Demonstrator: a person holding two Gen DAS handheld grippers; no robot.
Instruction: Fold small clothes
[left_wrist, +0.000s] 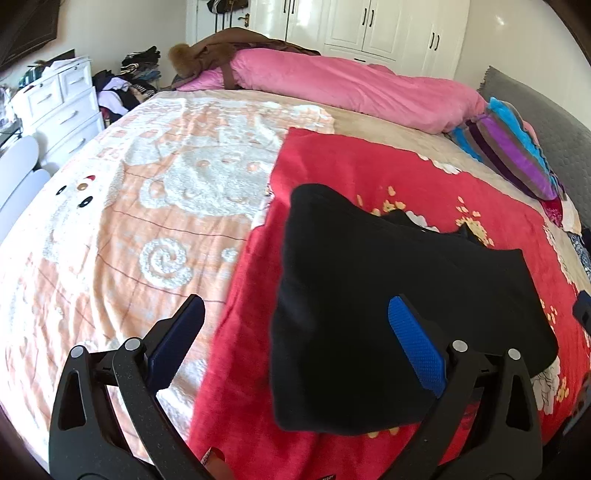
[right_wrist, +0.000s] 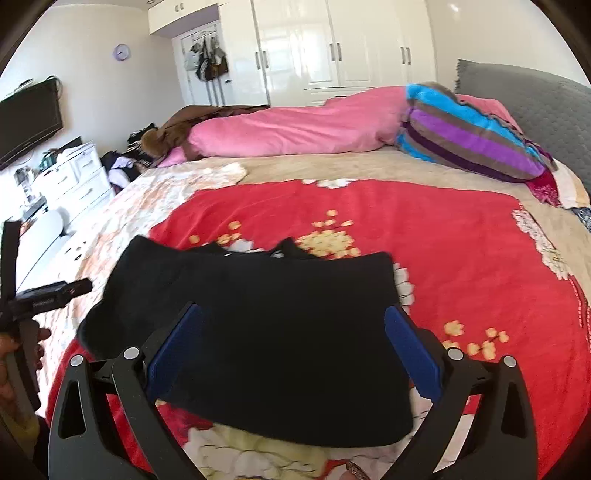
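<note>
A red blanket with flowers is spread over a peach blanket on the bed. A pink quilt and a striped pillow are laid along the far side, near a brown coat. White drawers and white closet doors are seen by the walls.
</note>
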